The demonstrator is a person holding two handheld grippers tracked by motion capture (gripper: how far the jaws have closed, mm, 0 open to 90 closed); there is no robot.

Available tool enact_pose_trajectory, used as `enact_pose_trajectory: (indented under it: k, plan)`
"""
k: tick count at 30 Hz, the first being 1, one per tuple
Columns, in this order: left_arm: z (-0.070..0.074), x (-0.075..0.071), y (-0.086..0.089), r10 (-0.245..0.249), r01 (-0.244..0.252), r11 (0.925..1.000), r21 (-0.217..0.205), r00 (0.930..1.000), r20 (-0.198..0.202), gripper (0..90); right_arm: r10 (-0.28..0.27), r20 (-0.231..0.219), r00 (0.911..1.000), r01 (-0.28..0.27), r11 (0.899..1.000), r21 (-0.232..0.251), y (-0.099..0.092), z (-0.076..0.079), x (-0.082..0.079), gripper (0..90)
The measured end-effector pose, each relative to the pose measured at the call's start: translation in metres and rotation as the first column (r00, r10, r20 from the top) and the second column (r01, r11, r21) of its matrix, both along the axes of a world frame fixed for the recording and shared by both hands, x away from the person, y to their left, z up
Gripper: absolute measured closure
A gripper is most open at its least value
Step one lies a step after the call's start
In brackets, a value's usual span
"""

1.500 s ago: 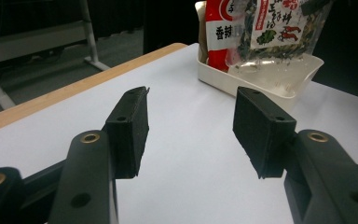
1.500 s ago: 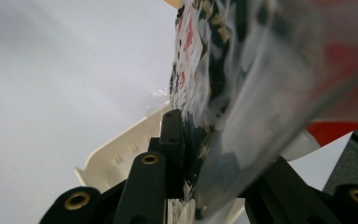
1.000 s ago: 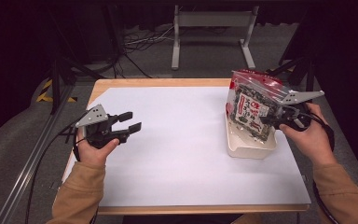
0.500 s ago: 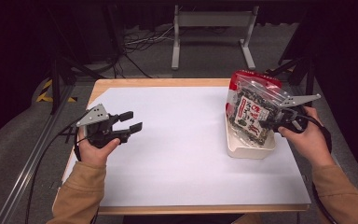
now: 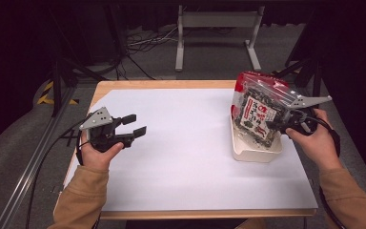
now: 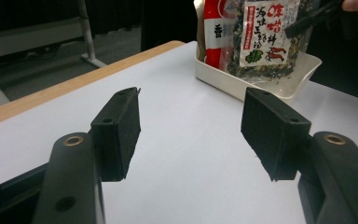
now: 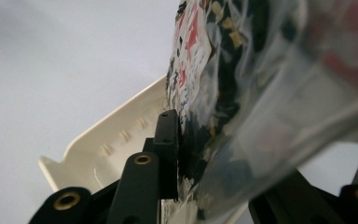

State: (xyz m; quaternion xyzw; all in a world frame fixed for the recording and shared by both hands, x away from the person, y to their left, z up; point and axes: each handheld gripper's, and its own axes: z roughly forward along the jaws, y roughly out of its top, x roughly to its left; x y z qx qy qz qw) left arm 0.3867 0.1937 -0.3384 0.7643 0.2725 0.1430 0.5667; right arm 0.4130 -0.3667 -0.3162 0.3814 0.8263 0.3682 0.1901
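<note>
Snack bag point(image 5: 257, 112) of dark dried mix, clear plastic with a red top band and a white printed label, standing tilted in a shallow cream tray point(image 5: 256, 151) at the right side of the white table sheet point(image 5: 181, 157); lower end resting inside the tray, upper end leaning above it. Same bag point(image 6: 256, 35) and tray point(image 6: 261, 86) appearing far off in the left gripper view, label facing the camera. Bag point(image 7: 242, 116) sitting between the jaws of the right gripper point(image 5: 277, 125), one black pad lying against the printed face in the right gripper view; jaws having just been opening, grip on the plastic impossible to confirm. Right hand point(image 5: 314, 140) holding that gripper just beside the tray's far side. Left gripper point(image 5: 132, 130) hovering well apart from the bag, over the sheet's left part, held in the left hand point(image 5: 100, 150); jaws standing wide apart with bare sheet between them, having just been opening. Wooden table edge point(image 5: 162, 85) framing the sheet at the far side.
</note>
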Motion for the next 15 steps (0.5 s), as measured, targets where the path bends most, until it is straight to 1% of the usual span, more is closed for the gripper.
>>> enact_pose_trajectory:
  k: [2,5,6,8,10,15]
  plan:
    - [-0.001,-0.002,0.000,-0.001,0.001,1.0000,0.004,1.0000,-0.006,37.4,-0.015,0.001,0.9999,0.015,0.999,0.045,-0.002,0.001,-0.002,59.8]
    - [-0.001,-0.005,0.002,0.000,0.000,1.0000,0.009,1.0000,0.001,36.9,-0.022,0.026,0.9994,0.021,0.998,0.063,-0.003,0.002,-0.006,49.8]
    - [-0.002,-0.006,0.002,0.000,0.000,1.0000,0.001,1.0000,-0.006,36.5,-0.022,0.035,0.9991,0.020,0.998,0.066,-0.005,0.002,-0.008,47.5]
    - [-0.003,-0.008,0.004,0.001,-0.001,1.0000,0.000,1.0000,-0.004,35.3,-0.030,0.053,0.9982,0.026,0.996,0.081,-0.007,0.002,-0.012,41.8]
    - [-0.005,-0.009,0.005,0.000,0.000,1.0000,0.001,1.0000,-0.005,33.6,-0.041,0.060,0.9973,0.035,0.995,0.094,-0.010,0.003,-0.016,39.6]
    - [-0.008,-0.016,0.006,-0.004,0.004,0.9999,0.014,0.9999,-0.012,32.8,-0.071,0.103,0.9921,0.058,0.991,0.123,-0.018,0.006,-0.032,37.6]
